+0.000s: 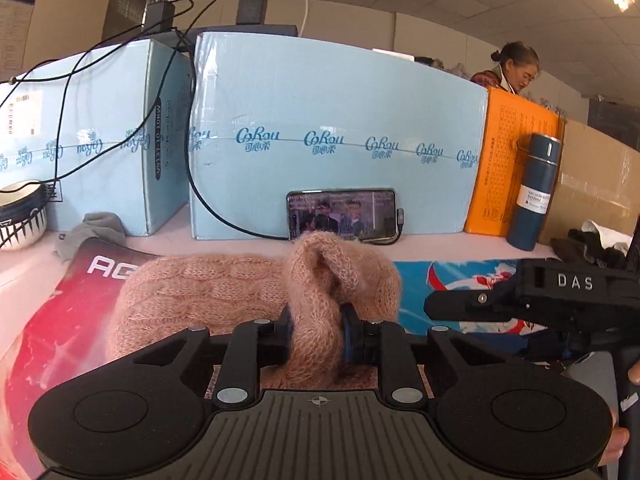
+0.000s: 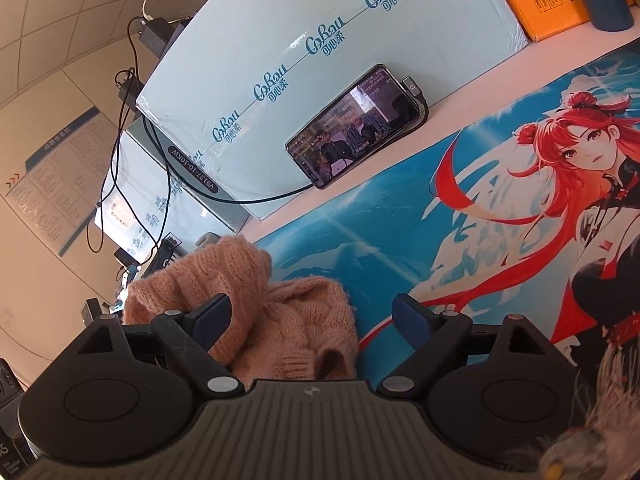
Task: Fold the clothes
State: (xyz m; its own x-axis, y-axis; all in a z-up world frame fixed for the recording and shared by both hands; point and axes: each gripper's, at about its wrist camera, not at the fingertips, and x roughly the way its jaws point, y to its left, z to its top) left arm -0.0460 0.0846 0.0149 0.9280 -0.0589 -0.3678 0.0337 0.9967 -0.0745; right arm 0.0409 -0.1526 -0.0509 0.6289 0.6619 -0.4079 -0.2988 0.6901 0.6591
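A pink knitted sweater (image 1: 208,292) lies bunched on the printed desk mat (image 1: 448,276). My left gripper (image 1: 316,332) is shut on a thick fold of the sweater, which bulges up between its fingers. My right gripper (image 2: 310,320) is open and empty, tilted, with the sweater (image 2: 280,320) lying between and under its left finger (image 2: 212,316). The right gripper's black body also shows in the left wrist view (image 1: 560,304), to the right of the sweater.
Light blue cartons (image 1: 332,136) and an orange box (image 1: 512,160) line the back. A phone (image 1: 342,214) leans against a carton, a dark blue flask (image 1: 534,192) stands at the right, a bowl (image 1: 20,212) at the left. Cables hang over the boxes.
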